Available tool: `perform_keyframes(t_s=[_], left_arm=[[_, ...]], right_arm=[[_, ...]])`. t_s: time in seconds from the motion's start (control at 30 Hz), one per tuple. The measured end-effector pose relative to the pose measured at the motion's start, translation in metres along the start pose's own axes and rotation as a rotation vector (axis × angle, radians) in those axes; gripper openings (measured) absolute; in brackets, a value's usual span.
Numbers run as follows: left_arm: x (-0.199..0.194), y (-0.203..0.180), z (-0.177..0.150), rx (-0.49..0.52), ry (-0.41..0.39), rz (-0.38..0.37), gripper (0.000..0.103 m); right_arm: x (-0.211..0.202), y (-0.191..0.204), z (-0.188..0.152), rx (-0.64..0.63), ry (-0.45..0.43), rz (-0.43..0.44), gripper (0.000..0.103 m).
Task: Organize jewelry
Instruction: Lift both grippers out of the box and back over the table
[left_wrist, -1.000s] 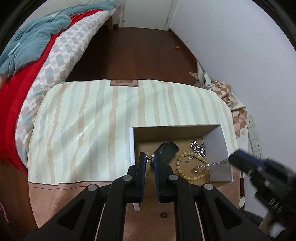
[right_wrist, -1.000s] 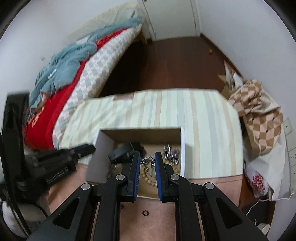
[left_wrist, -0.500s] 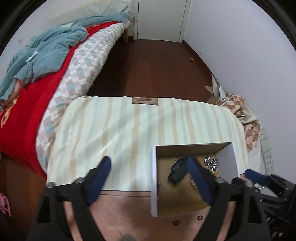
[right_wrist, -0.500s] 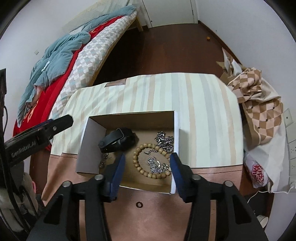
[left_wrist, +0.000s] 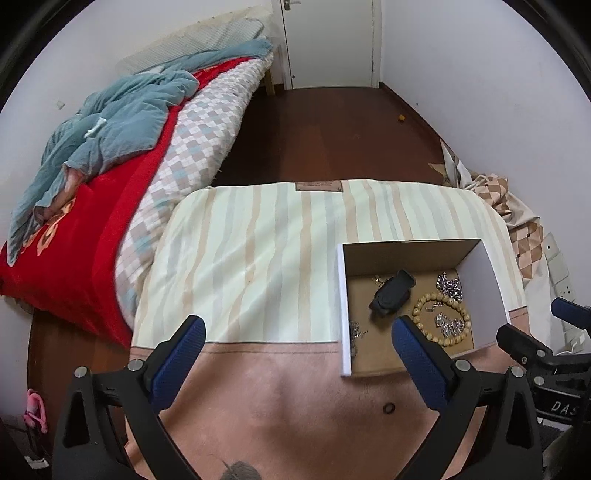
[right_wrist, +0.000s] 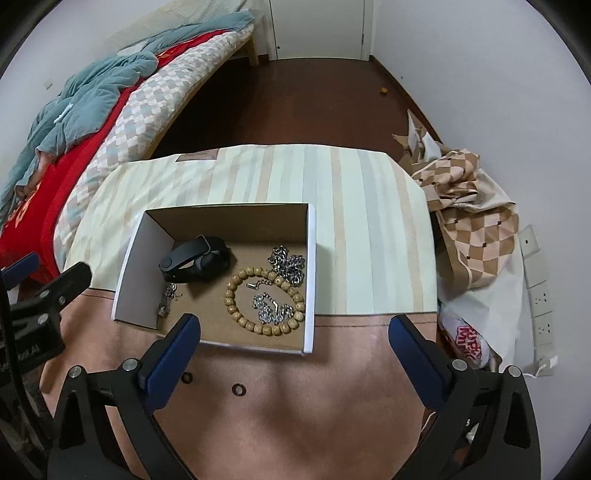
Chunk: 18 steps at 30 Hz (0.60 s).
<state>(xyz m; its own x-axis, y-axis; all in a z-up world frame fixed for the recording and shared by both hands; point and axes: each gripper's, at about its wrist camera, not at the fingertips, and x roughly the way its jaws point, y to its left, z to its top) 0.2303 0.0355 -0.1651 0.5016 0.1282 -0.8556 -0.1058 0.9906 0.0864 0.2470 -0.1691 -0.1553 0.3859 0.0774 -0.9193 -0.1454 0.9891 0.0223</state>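
Observation:
An open cardboard box (right_wrist: 312, 258) (left_wrist: 345, 295) sits on the striped cloth of the table. Inside lie a black wristband (right_wrist: 194, 258) (left_wrist: 391, 293), a wooden bead bracelet (right_wrist: 264, 301) (left_wrist: 441, 319), silver chains (right_wrist: 288, 264) (left_wrist: 450, 286) and a small chain by the left wall (right_wrist: 168, 295) (left_wrist: 354, 332). Two small dark rings (right_wrist: 187, 378) (right_wrist: 239, 389) lie on the pink cloth in front of the box; one ring shows in the left wrist view (left_wrist: 388, 408). My left gripper (left_wrist: 295, 334) and right gripper (right_wrist: 293, 332) are wide open, empty, held above and before the box.
A bed (left_wrist: 177, 155) with red and checked covers and a blue blanket stands left. Dark wood floor (left_wrist: 325, 129) leads to a white door. Checked fabric and bags (right_wrist: 469, 221) lie right of the table by the wall sockets.
Both grippers have opened from shut to wide open and have pulled up and back from the box. The chains they were on now lie in the box.

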Motion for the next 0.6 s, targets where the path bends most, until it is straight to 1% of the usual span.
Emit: perform_keyframes(t_s=[0.13,0.4,0.53,0.6], left_arm=[[-0.022,0.007,-0.006,-0.013,-0.032,0.011,0.103],[-0.072,0.011,-0.016,-0.014,-0.107,0.001,0.103],[-0.097,0.015,-0.022,-0.005,-0.142,-0.011,0.103],[-0.108,0.016,-0.025,-0.001,-0.159,-0.005,0.103]], right_arm=[[-0.016,0.006,-0.005,-0.013,-0.025,-0.005,0.103],[-0.077,0.021,-0.013,-0.052,-0.137,-0.044,0.103],[-0.104,0.025,-0.02,-0.053,-0.181,-0.041,0.103],[-0.116,0.027,-0.026,-0.056,-0.202,-0.046,0.103]])
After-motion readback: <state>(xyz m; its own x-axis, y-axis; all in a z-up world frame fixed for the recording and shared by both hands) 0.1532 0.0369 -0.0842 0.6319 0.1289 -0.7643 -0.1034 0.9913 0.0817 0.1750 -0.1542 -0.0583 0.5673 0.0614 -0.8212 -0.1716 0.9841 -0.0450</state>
